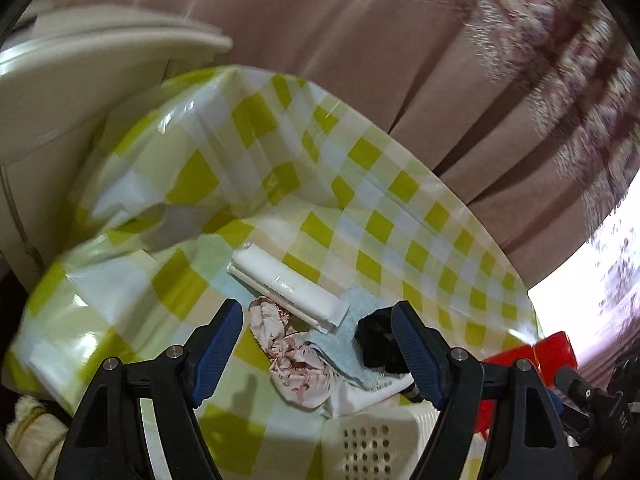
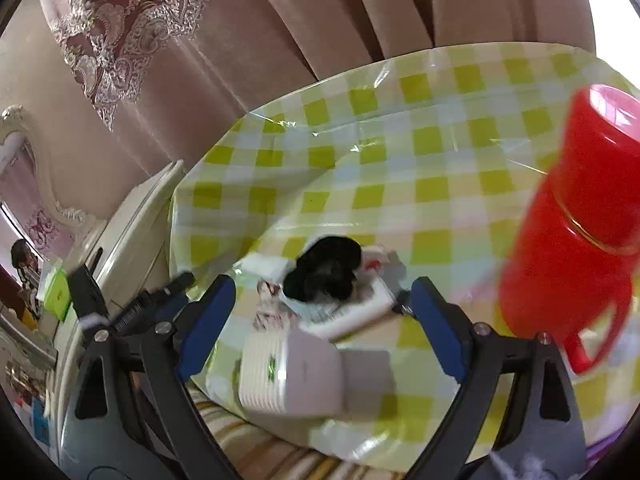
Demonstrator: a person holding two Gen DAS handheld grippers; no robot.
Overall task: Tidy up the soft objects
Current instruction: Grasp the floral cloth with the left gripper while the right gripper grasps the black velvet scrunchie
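Black soft bundle (image 1: pixel 378 340) beside right finger of wide-apart left hand-held gripper (image 1: pixel 318 320).

A lived-in home room.
Pink pleated curtains (image 2: pixel 248 60) with lace trim, a green-checked plastic tablecloth (image 2: pixel 400 168), and an ornate white mirror frame (image 2: pixel 38 168).

Soft pile on checkered tablecloth: crumpled pink floral cloth (image 1: pixel 294 364), folded light-blue towel (image 1: pixel 344 344), black fuzzy item (image 1: pixel 376 344) on top.
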